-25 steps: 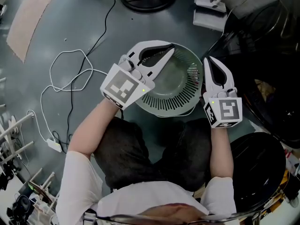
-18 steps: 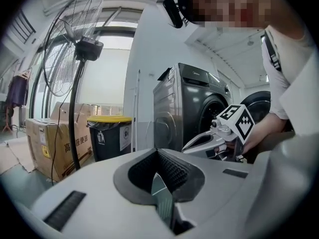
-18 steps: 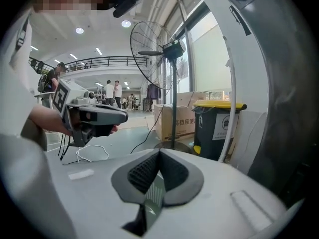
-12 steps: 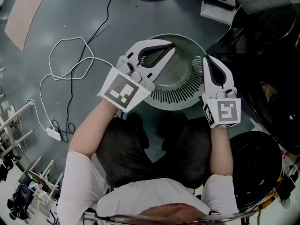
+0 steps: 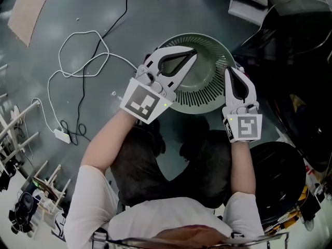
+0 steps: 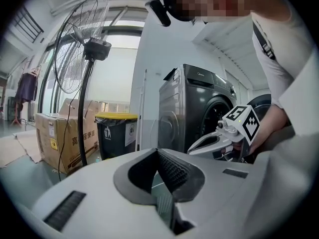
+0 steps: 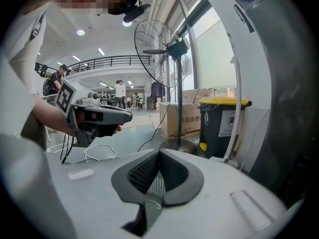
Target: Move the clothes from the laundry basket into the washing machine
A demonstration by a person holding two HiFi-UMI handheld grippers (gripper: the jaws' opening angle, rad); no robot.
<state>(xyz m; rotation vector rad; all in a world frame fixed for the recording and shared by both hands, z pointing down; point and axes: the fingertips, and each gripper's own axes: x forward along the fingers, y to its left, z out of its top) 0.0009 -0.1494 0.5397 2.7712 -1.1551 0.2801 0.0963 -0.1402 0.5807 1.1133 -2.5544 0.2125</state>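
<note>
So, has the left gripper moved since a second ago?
Yes. Against the laundry basket, the left gripper has drawn back toward the person: its tip was at the far rim, now well inside it.

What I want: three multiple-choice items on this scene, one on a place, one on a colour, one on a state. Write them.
1. Where does the white cable lie? A on the floor left of the basket; B inside the basket; C on the washer.
2. The bin lid's colour? A red; B yellow; C blue.
3. The right tongs are: A wide open; B shut on cloth; C shut, empty.
A: the head view shows it there. B: the right gripper view shows yellow. C: they meet with nothing between.
</note>
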